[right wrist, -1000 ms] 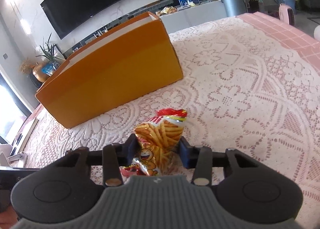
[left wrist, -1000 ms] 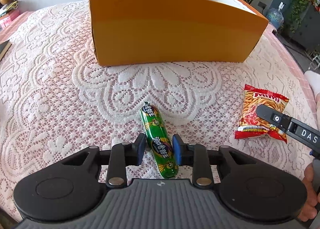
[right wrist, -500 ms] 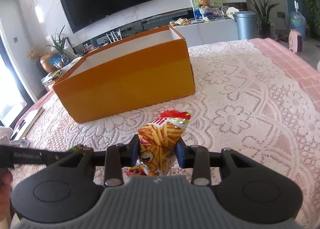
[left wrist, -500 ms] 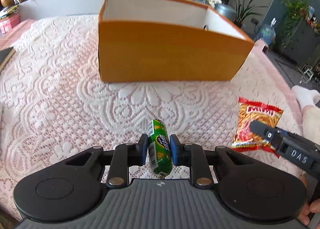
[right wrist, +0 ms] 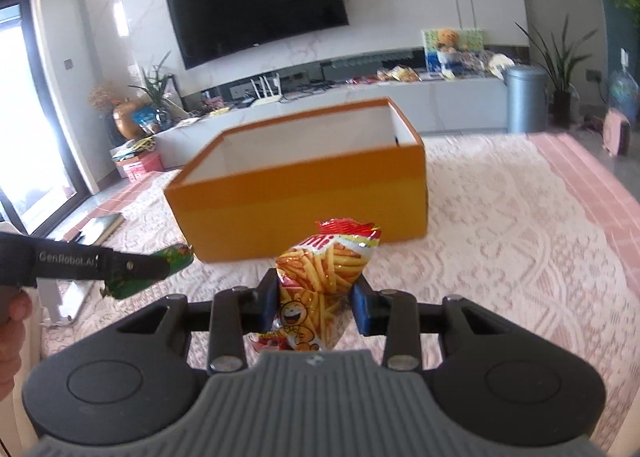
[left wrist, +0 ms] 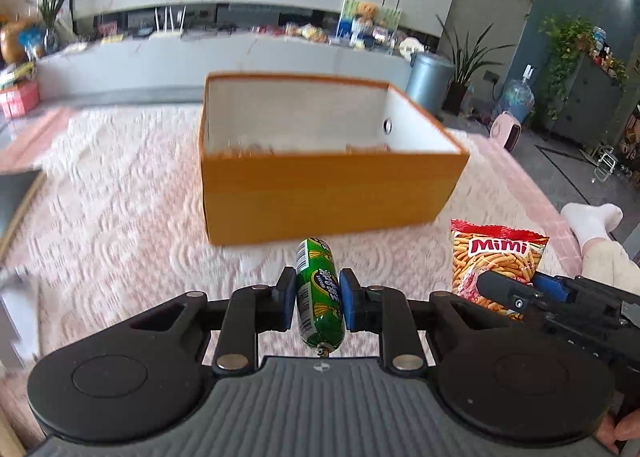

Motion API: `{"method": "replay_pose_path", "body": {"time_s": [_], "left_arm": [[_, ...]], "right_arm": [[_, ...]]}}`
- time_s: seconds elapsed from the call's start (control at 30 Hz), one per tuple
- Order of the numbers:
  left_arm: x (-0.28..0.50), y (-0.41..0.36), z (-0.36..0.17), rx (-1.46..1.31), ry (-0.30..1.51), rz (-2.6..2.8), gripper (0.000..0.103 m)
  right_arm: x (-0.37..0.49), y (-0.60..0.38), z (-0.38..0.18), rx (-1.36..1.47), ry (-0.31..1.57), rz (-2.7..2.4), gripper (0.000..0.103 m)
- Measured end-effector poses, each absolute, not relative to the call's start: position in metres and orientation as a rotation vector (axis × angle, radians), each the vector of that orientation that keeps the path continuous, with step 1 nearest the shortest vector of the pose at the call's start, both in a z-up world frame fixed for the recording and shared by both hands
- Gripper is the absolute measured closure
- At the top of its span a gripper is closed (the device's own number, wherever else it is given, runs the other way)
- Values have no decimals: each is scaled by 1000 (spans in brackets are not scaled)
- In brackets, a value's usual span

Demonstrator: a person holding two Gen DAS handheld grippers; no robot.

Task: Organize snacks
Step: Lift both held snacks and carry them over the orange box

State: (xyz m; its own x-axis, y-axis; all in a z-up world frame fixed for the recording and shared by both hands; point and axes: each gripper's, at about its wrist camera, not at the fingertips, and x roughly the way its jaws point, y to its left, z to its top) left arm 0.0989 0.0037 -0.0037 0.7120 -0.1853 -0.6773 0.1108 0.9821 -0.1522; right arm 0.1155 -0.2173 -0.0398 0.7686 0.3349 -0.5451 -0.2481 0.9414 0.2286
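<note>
A: Compared with a second ago: left gripper lifted off the lace tablecloth, green sausage stick carried up with it. Previously flat on the cloth between open pads, now pinched at mid-length between the blue pads.

B: Confirmed. Same for the right gripper: Mimi fries packet raised, orange box lower in view, white interior now visible. In the left wrist view, something lying at the box bottom, too blurred to name.

A: Orientation of sausage: long axis along the fingers, far end pointing toward the box and tilted slightly up, clipped near end toward the camera.

B: Packet: upright, red crimped top edge up and toward the box, waist squeezed by the pads, lower part hanging below them. Seen from the left wrist view, face toward camera.

A: Position: both snacks in the air, short of the box's near wall, well above the cloth. Sausage also visible at left edge of right wrist view, clamped in the left gripper.

B: Writing: "Mimi" in white on red on the packet front; cartoon face low on the packet. "GenRobot.AI" on the left gripper's finger. Sausage label text too small to read.

A: Right gripper also in left view, closed on packet's lower edge.
</note>
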Motion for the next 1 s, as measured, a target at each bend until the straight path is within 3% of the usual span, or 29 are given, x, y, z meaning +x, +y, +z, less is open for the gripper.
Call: {"method": "replay_pose_path", "body": {"time_s": [0.53,1.0], "left_arm": [[180,-22,56,51,669,-211,78],[299,-26,8,47,826,-251,78]], "right_arm": [[211,-208,40,35,545,431,68],[361,-172,-7,-105,773,423,68]]}}
